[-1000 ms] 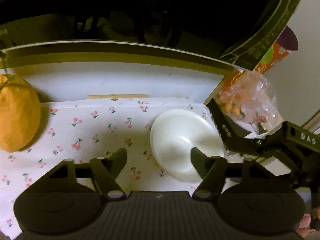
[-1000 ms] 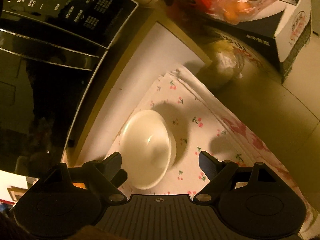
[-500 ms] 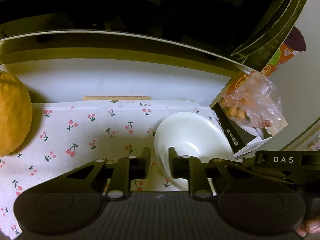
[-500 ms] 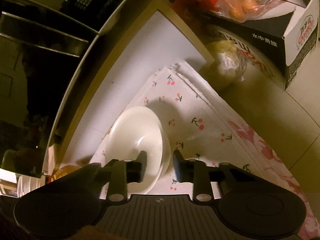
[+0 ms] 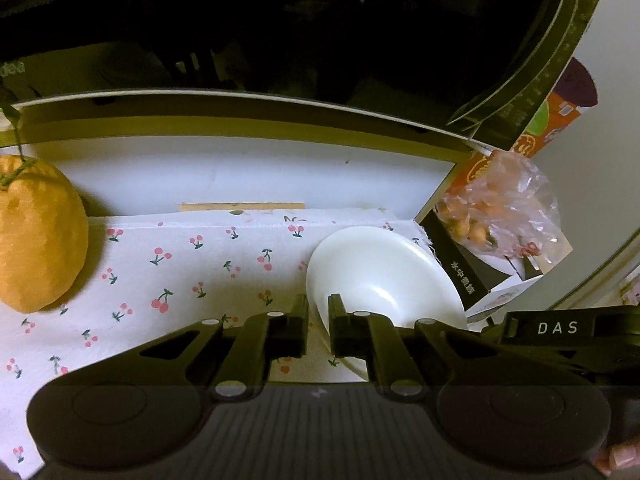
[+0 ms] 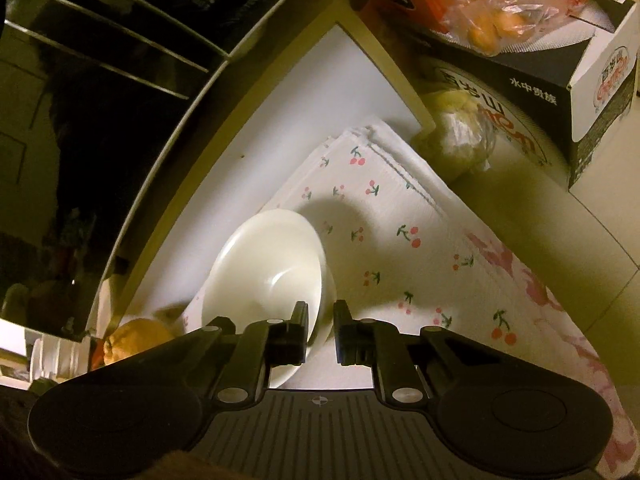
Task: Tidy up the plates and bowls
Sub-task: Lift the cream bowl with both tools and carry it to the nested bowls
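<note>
Both grippers angle steeply down at one white bowl [image 5: 384,276] set on a cherry-print cloth [image 5: 192,272] in front of a dark, glossy appliance [image 5: 280,20]. The left gripper [image 5: 318,320] has just closed: its two black fingers pinch the bowl's rim at the bowl's 8 o'clock edge in the left wrist view, one finger outside the wall and one inside. The right gripper [image 6: 321,326] has likewise just closed on the same bowl [image 6: 266,268], gripping the rim at its 4 o'clock edge in the right wrist view, again with a finger on either side of the wall. In the left wrist view the right gripper's body, lettered "DAS", enters from 3 o'clock.

The bowl is plain, glossy and round, with a smooth inside that catches a small highlight. It opens upward; being round, it has no long axis to speak of. Whether it sits flat or is tipped cannot be told.

In the left wrist view a large orange citrus fruit [image 5: 38,236] with a green stem lies on the cloth at 9 o'clock. A printed carton [image 6: 560,80] topped by a clear bag of small orange fruit [image 6: 496,16] stands at 1 o'clock in the right wrist view.
</note>
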`<state>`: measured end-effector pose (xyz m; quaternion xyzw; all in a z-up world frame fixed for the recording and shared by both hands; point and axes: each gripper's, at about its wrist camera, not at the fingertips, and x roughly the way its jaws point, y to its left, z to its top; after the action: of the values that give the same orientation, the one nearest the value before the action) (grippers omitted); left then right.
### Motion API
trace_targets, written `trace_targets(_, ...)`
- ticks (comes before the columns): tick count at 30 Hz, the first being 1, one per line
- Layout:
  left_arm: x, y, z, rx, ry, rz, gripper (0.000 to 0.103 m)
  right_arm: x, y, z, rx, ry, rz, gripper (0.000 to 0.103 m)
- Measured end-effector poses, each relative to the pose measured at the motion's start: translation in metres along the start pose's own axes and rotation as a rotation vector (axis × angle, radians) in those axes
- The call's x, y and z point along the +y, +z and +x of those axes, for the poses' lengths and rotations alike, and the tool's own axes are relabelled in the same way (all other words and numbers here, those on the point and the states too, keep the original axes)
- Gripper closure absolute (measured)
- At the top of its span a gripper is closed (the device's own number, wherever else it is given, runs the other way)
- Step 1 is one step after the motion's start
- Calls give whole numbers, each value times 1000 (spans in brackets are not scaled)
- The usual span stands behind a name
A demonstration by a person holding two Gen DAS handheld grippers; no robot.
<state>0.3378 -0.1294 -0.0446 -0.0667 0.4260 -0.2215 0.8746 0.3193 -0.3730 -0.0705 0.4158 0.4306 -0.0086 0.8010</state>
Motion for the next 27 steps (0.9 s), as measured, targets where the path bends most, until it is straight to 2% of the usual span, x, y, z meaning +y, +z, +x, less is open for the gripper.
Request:
trace_targets(16,-23,-10,-66,-27,11,20,94,24,-28,-66,-26,18,-34,89)
trace_targets(27,-38,-41,-119,-50,5,34,94,22,-62,-114,-27,40,-22,89)
